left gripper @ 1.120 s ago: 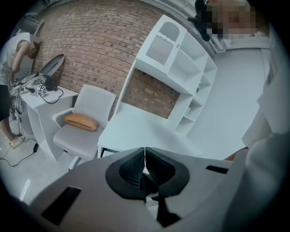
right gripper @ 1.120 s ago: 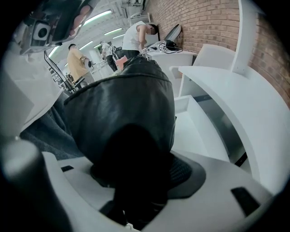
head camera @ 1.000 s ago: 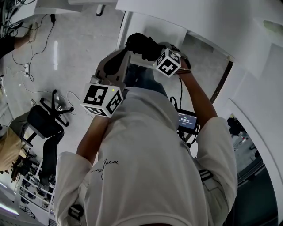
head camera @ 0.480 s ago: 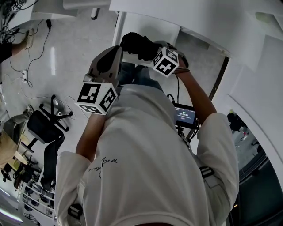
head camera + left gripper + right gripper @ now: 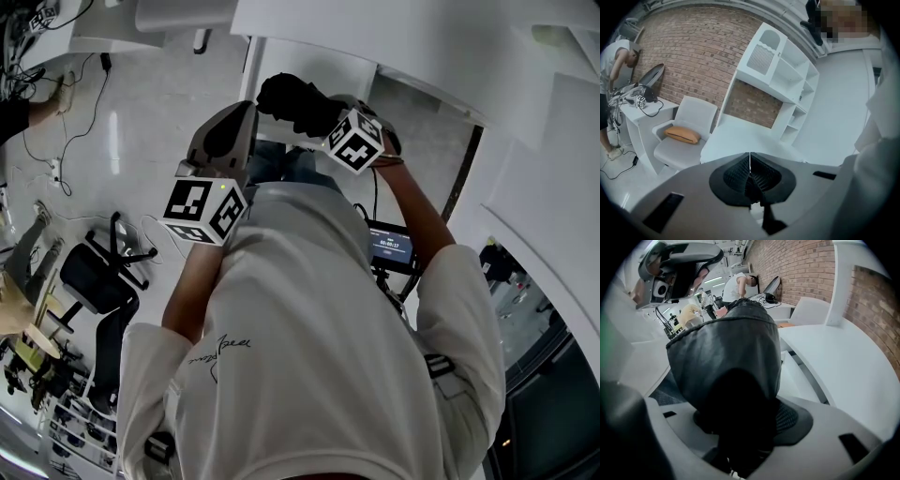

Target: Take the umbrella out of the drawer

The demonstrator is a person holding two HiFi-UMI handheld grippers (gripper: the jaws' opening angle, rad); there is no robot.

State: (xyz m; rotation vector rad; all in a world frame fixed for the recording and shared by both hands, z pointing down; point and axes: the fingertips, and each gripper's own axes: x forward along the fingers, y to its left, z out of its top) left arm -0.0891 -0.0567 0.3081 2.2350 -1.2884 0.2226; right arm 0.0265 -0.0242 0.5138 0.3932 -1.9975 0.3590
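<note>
Left gripper view shows a red-brick wall [image 5: 693,51] behind a tall white shelving unit [image 5: 778,79], a white desk top [image 5: 740,140] and a white armchair [image 5: 689,126] with an orange cushion [image 5: 682,135] on its seat. In the head view the pale glossy floor [image 5: 141,112] carries loose cables [image 5: 66,141], and the person's white shirt [image 5: 309,356] fills the middle; its cursive print is too small to read. The black folded umbrella [image 5: 726,357] is up in the air before the person's chest, clenched between the jaws of the right gripper [image 5: 740,427]. The left gripper [image 5: 750,176] is pressed closed on nothing. A small screen [image 5: 392,246] shows digits too fine to read.
</note>
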